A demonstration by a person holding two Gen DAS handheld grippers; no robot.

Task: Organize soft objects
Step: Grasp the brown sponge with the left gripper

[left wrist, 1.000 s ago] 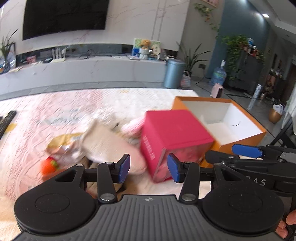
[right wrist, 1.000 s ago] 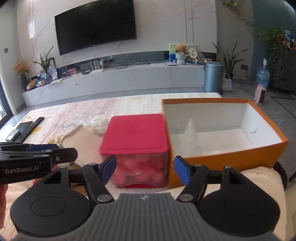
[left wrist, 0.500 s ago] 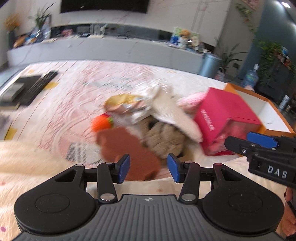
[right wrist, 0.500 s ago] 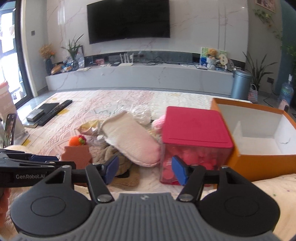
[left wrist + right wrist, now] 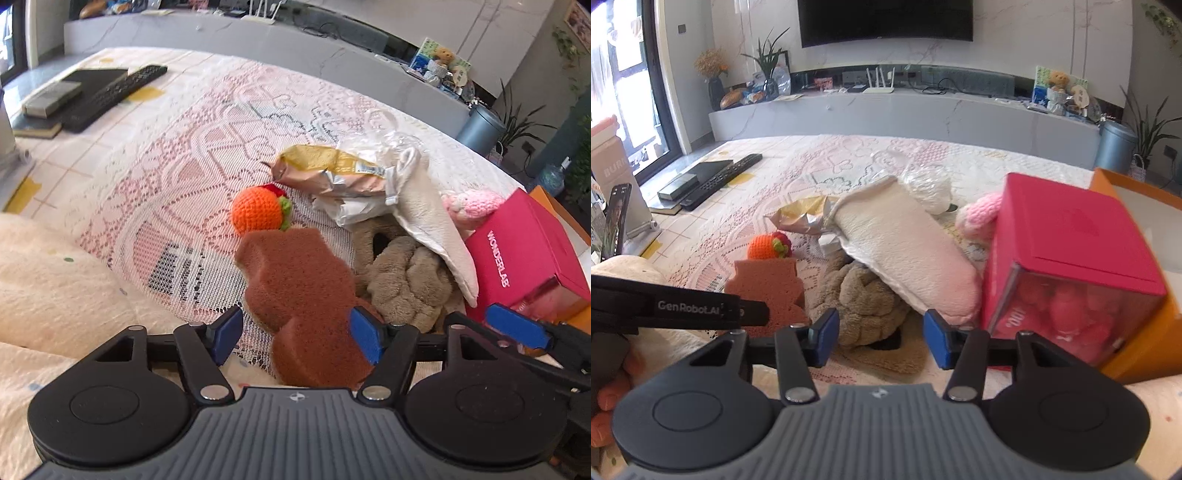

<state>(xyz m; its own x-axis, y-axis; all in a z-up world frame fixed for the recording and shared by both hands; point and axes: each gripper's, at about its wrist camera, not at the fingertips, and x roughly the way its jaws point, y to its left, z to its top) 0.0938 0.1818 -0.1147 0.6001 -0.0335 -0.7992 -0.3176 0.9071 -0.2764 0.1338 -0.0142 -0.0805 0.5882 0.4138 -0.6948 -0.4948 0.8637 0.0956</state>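
A brown sponge (image 5: 295, 280) lies on the lace cloth between the jaws of my left gripper (image 5: 295, 336). The jaws are opening; the right pad is at the sponge's edge and the left pad stands clear of it. Behind it sit an orange crochet ball (image 5: 256, 214), a tan plush (image 5: 402, 280), a white fleece mitten (image 5: 424, 214) and a pink knitted toy (image 5: 472, 206). My right gripper (image 5: 881, 339) hovers just short of the tan plush (image 5: 864, 299). Its jaws are closing with nothing pressed between them.
A red lidded box (image 5: 1071, 254) stands against an open orange box (image 5: 1137, 192) at the right. A gold foil bag (image 5: 332, 173) and clear plastic bag (image 5: 927, 184) lie in the pile. A remote (image 5: 720, 181) and a phone on a stand (image 5: 615, 218) are far left.
Both views swung left and down, from the boxes to the soft pile. The left jaws widened around the sponge. The right jaws narrowed.
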